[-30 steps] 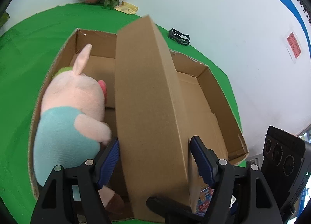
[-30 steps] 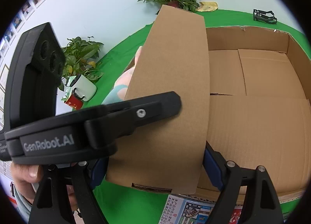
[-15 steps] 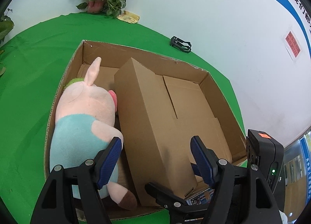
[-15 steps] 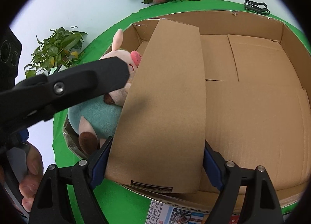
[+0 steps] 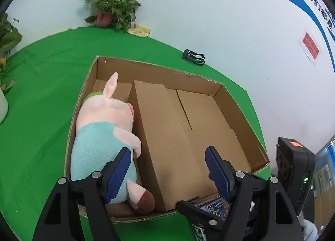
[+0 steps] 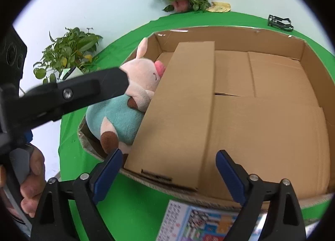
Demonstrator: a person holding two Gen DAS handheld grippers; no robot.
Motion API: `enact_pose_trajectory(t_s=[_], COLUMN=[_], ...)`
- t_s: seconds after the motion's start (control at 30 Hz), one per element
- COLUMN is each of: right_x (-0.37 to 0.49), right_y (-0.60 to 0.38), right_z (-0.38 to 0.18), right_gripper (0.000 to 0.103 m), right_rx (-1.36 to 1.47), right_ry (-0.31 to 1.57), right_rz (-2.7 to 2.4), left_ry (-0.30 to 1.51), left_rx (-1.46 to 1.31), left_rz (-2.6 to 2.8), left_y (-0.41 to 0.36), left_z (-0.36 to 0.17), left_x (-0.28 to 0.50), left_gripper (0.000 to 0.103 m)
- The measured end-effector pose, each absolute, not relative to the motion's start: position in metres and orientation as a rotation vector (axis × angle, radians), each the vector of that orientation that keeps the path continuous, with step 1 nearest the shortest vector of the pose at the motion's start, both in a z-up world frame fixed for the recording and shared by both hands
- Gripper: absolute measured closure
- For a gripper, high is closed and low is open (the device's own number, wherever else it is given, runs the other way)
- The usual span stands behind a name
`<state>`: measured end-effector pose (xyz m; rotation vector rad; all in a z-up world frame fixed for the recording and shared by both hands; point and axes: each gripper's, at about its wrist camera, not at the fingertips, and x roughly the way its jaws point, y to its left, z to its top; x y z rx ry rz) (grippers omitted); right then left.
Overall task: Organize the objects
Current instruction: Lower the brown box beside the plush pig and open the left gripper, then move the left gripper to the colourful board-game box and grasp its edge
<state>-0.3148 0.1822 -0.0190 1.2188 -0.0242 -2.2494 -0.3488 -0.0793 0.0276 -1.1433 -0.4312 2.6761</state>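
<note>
A large open cardboard tray (image 5: 159, 71) (image 6: 230, 33) sits on the green table. Inside it a plush pig (image 5: 102, 128) (image 6: 134, 86) in a teal shirt lies along the left wall. A long closed cardboard box (image 5: 165, 142) (image 6: 180, 111) lies in the tray right beside the pig. My left gripper (image 5: 167, 169) is open and empty, held above the tray's near end. My right gripper (image 6: 167, 172) is open and empty, at the tray's near edge over the long box's end. The left gripper's body (image 6: 69, 94) crosses the right wrist view.
A colourful printed packet (image 6: 201, 222) (image 5: 215, 207) lies on the table in front of the tray. A black clip (image 5: 193, 57) (image 6: 280, 23) sits near the wall. Potted plants (image 5: 111, 10) (image 6: 67, 50) stand at the back and left edges of the green cloth (image 5: 41, 86).
The long box was upright between both open grippers a second ago. It now lies flat in the tray beside the pig, and both grippers have drawn back from it.
</note>
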Motion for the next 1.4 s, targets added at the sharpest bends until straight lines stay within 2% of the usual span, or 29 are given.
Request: enact_pose_trajectory(t_s=[0.07,0.13,0.2,0.23,0.43,0.5,0.77,0.9,1.13,1.17,1.2,1.4], right_x=[-0.307,-0.3,-0.297,-0.297,-0.31,-0.319,-0.365,-0.385,-0.394,-0.393,-0.392,-0.386], right_y=[0.193,0.204,0.213,0.219,0.248,0.253,0.249,0.219,0.192,0.19,0.189,0.188], right_z=[-0.017,-0.014,-0.012,-0.01,-0.011,-0.011,-0.019,-0.031,-0.046,-0.044,-0.043,-0.038], right_gripper=[0.001,0.001,0.001,0.001,0.002,0.009,0.015,0.028,0.042,0.048,0.051,0.051], right_rx=[1.204,1.193,1.187,1.186,1.217,1.242,1.306,1.344,1.354,1.342,1.336,1.31], right_ry=[0.015,0.044,0.052,0.038,-0.073,-0.076,-0.239,-0.268,-0.279,-0.273,-0.266,-0.239], right_rz=[-2.287,-2.334,-2.376,-2.387,-2.341,-2.337,-2.255,-2.173,-2.094,-2.086,-2.081,-2.091], left_ry=[-0.384,-0.321,-0.247,-0.232,-0.204,-0.197,-0.209,-0.215,-0.237,-0.242,-0.244,-0.274], left_rx=[-1.1,-1.023,-0.955,-0.945,-0.993,-1.001,-1.015,-1.0,-0.993,-0.989,-0.983,-0.956], left_rz=[2.714,2.763,2.826,2.833,2.756,2.746,2.813,2.843,2.835,2.833,2.827,2.815], left_y=[-0.075,-0.071,-0.063,-0.057,-0.031,-0.025,-0.037,-0.05,-0.069,-0.071,-0.073,-0.073], left_z=[0.033,0.041,0.049,0.05,0.047,0.045,0.033,0.031,0.029,0.029,0.029,0.032], left_x=[-0.341,-0.33,-0.319,-0.317,-0.321,-0.321,-0.316,-0.312,-0.304,-0.302,-0.3,-0.287], left_gripper=[0.025,0.016,0.002,0.001,0.001,0.001,0.001,0.001,0.001,0.001,0.001,0.001])
